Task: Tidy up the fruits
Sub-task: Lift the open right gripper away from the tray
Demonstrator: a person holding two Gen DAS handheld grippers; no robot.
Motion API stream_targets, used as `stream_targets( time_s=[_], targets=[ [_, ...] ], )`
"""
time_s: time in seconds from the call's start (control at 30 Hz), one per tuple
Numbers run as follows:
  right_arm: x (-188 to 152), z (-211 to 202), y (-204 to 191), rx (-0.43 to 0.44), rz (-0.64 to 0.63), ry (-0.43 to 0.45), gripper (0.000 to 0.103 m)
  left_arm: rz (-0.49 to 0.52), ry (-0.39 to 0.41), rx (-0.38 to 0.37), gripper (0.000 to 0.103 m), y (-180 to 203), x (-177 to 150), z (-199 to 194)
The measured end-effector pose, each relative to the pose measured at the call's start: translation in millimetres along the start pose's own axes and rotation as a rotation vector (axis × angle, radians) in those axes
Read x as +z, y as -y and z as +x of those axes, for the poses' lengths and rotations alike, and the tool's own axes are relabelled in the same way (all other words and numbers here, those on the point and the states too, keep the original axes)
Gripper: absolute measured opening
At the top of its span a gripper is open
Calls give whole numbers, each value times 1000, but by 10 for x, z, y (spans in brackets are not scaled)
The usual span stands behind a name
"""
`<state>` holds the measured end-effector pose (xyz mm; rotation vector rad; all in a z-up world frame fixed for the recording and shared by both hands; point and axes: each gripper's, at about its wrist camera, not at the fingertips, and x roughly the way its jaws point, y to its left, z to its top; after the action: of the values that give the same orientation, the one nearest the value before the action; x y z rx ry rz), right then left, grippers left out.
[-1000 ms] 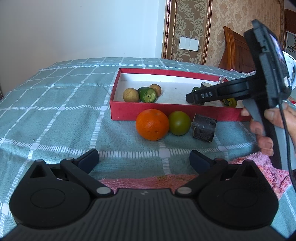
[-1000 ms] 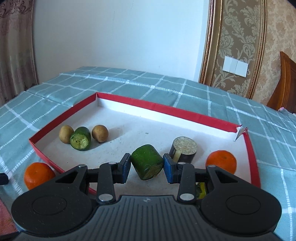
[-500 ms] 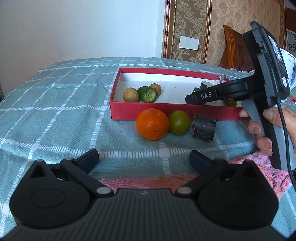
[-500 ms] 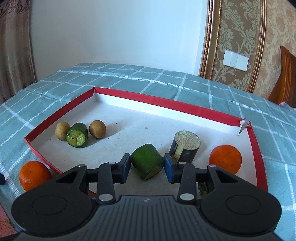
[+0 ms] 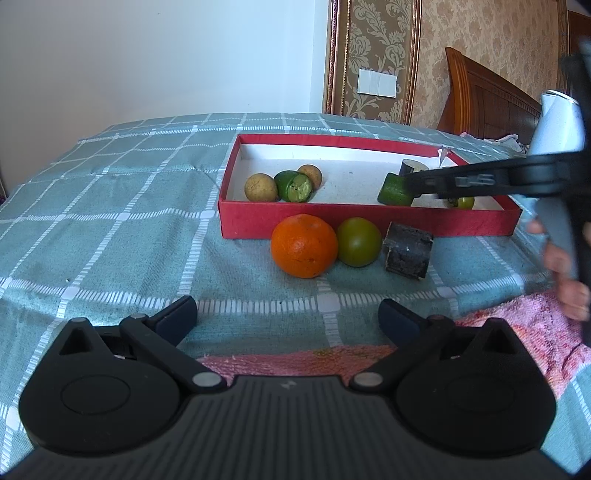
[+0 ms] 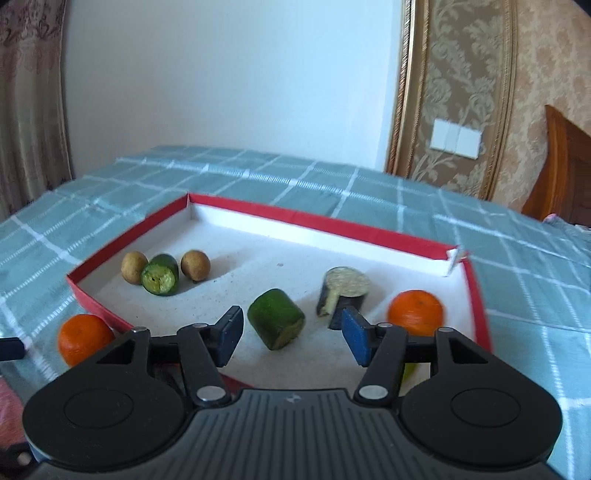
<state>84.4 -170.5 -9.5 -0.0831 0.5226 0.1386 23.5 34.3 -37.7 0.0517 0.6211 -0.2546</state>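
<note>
bedroom: wooden headboard (image 5: pixel 491 99), damask wallpaper (image 5: pixel 480 33)

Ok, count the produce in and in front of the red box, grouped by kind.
Oranges: 2
Tan round fruits: 2
Green cut pieces: 2
Dark eggplant pieces: 2
Round green fruits, one partly hidden: 2
Total: 10

My right gripper (image 6: pixel 291 338) jaws spread wide, holding nothing; my left gripper (image 5: pixel 287 317) also wide apart, held low and level.
</note>
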Motion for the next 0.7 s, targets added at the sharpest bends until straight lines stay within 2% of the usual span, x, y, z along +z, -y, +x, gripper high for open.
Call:
stream_targets(
  time_s=[0.2, 0.4, 0.7],
  targets=[
    [-291, -459, 146, 13, 17, 76, 73, 3, -1, 2, 103, 4, -2, 0],
    [-457, -426, 97, 78, -1, -5, 73, 11, -4, 7, 103, 19, 1, 3],
    [-552, -360, 39, 32, -27, -68, 73, 22, -9, 18, 103, 38, 6, 13]
  ],
)
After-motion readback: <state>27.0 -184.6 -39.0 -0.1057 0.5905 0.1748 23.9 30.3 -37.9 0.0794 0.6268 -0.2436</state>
